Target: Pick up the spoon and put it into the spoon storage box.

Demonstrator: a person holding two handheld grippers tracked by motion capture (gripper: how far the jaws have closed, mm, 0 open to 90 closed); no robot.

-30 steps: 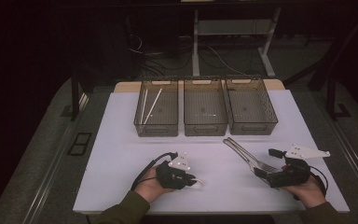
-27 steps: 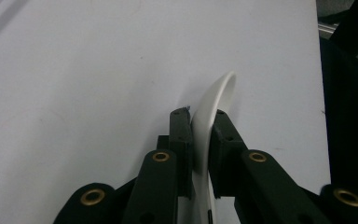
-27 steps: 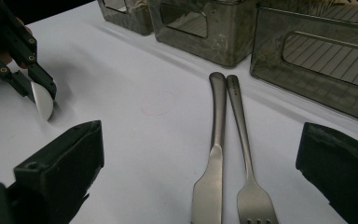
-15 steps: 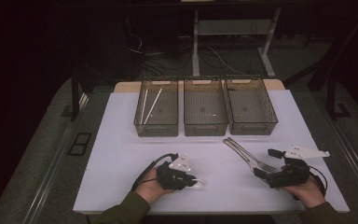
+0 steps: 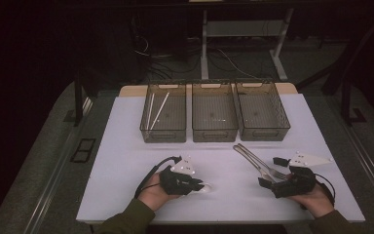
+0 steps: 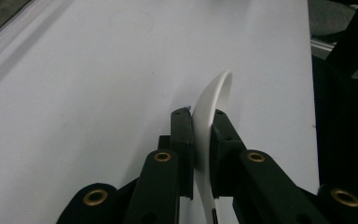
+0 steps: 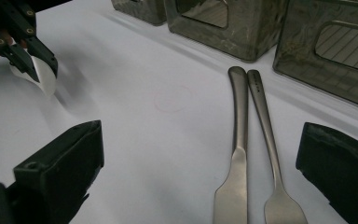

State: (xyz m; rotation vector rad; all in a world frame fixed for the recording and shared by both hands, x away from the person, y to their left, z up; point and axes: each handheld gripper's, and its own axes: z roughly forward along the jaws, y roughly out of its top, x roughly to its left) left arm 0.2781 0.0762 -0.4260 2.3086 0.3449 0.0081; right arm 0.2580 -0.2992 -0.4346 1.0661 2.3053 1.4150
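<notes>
My left gripper point(image 5: 197, 185) lies near the table's front edge, shut on a white plastic spoon point(image 5: 206, 187). In the left gripper view the spoon point(image 6: 209, 107) stands edge-on between the pads of that gripper point(image 6: 200, 117) and curves up past them. A metal knife point(image 7: 237, 140) and a second metal utensil point(image 7: 265, 135) lie side by side on the white table point(image 5: 126, 161). My right gripper point(image 7: 203, 140) is open, its jaws standing wide on either side of their lower ends without touching them. In the high view that gripper point(image 5: 268, 184) sits at the front right, beside the metal pair point(image 5: 253, 158).
Three dark mesh bins stand in a row at the back. The left bin point(image 5: 146, 127) holds thin white sticks, while the middle bin point(image 5: 214, 134) and the right bin point(image 5: 268, 134) look bare. In the right gripper view the left gripper point(image 7: 28, 51) shows at the upper left.
</notes>
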